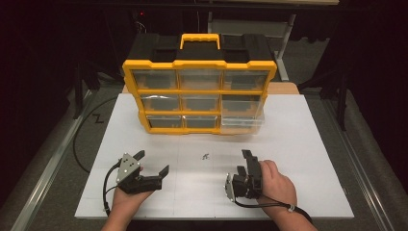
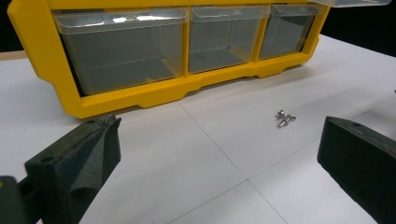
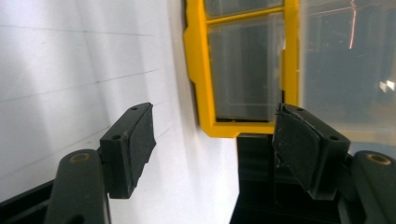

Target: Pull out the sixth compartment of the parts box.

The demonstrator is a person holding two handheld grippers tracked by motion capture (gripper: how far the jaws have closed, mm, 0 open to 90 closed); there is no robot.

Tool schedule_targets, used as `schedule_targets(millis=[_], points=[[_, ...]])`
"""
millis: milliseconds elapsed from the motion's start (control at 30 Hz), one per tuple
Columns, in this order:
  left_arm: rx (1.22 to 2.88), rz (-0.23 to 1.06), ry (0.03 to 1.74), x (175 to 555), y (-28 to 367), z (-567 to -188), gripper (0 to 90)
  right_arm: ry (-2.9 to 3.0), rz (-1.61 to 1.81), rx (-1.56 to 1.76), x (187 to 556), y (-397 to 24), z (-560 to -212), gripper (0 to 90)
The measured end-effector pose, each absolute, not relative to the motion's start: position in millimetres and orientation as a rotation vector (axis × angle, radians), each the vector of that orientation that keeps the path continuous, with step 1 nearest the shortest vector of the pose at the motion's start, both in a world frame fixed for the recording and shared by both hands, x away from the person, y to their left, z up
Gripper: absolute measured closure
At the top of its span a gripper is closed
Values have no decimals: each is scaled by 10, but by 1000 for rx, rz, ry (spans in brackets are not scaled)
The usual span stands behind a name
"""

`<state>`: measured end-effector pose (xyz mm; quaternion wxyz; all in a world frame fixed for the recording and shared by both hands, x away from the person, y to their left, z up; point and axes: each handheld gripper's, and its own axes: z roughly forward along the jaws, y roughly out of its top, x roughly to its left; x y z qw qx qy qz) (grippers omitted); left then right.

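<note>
My left gripper (image 1: 156, 162) and right gripper (image 1: 248, 161) gape empty; screws (image 1: 206, 156) lie between, organizer (image 1: 199, 96) beyond.

Small metal screws (image 2: 284, 118) (a tight cluster), lying on white table (image 2: 196, 177)

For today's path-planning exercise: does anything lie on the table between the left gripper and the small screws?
Nothing visible does. The screws lie on bare white table ahead of the left gripper, whose jaws stand open with nothing between them. The yellow organizer stands farther back, beyond the screws, not in the path.
</note>
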<state>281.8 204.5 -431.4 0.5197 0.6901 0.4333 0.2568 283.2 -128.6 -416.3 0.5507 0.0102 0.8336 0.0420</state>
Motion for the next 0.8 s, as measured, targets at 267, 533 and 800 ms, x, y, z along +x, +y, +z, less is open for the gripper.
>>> schedule_targets(millis=[267,533,800], points=[[1662,617,1040,2824,2035,-4326,3,1968,136,36,2832,-1313,-4284,248],[1672,612,1033,2835,2021,-4340,3,1955,167,52,2846,-1345,-4345,172],[1681,614,1033,2837,1997,-4351,3,1957,216,50,2886,-1388,-4365,61]])
